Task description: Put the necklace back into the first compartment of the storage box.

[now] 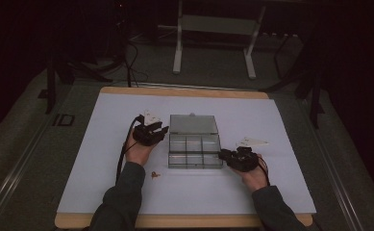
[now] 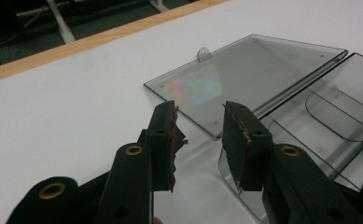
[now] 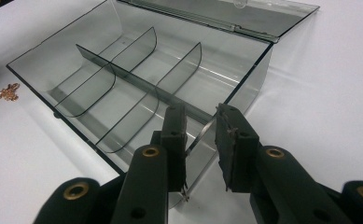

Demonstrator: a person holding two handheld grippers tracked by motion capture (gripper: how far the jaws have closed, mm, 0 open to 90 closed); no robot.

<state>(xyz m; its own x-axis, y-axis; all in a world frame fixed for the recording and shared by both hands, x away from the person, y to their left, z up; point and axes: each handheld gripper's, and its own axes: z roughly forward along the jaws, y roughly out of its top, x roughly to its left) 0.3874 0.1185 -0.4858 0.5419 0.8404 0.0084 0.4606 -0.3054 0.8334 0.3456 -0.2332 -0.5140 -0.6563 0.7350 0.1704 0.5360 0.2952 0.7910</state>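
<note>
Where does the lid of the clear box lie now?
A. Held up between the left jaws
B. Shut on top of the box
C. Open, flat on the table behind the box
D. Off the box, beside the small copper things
C: the lid lies open and flat on the table, joined by its hinge to the far edge of the box, whose compartments are uncovered.

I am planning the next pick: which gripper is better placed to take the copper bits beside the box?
Left. The copper bits lie just beside the left forearm, and the left gripper is open; the right gripper straddles the box corner.
</note>
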